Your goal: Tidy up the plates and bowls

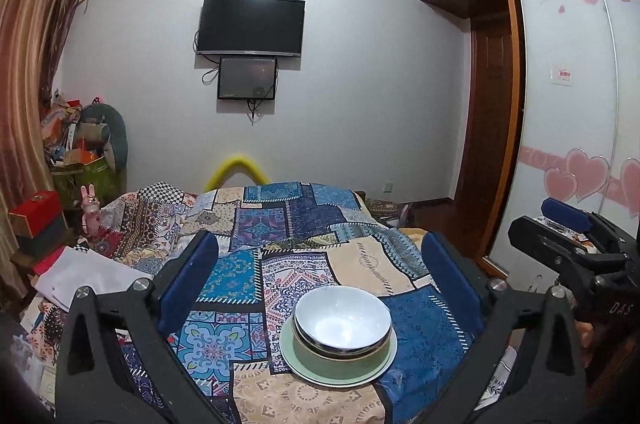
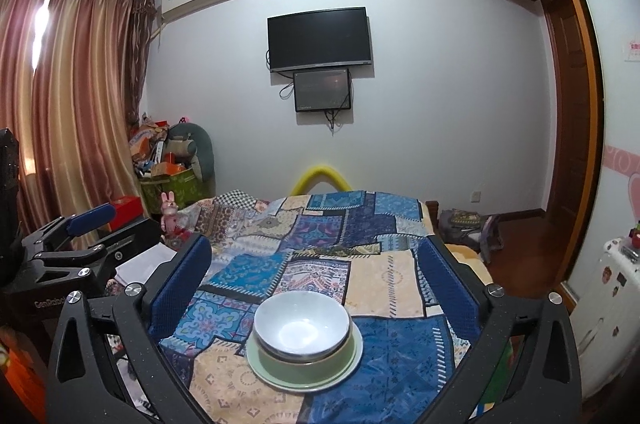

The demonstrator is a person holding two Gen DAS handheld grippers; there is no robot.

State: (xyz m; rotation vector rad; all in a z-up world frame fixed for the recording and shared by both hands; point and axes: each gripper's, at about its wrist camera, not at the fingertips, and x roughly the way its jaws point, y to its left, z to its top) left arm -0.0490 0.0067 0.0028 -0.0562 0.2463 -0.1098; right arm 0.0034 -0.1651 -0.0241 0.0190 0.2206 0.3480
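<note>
Bowls [image 1: 343, 324] sit nested on plate [image 1: 304, 364], apparently two; both grippers [image 1: 320, 280] [image 2: 316, 276] gape wide, empty.

Both views are evenly and softly lit by indoor light, with a cool cast on the pale wall [image 1: 360, 23]. In the right wrist view a hot white glare burns through the curtain [image 2: 44, 23] far up and left of the right tongs [image 2: 316, 288], tinting that edge warm red. The white bowl [image 2: 302, 322] between the tongs' fingers shows a bright sheen in its base and throws only a faint shadow on the patchwork bedspread [image 2: 384, 276]. Fisheye bending bows the ceiling line and wardrobe [image 1: 560, 103]; black vignette fills the corners. Focus is sharp centrally, softer near the rims.
</note>
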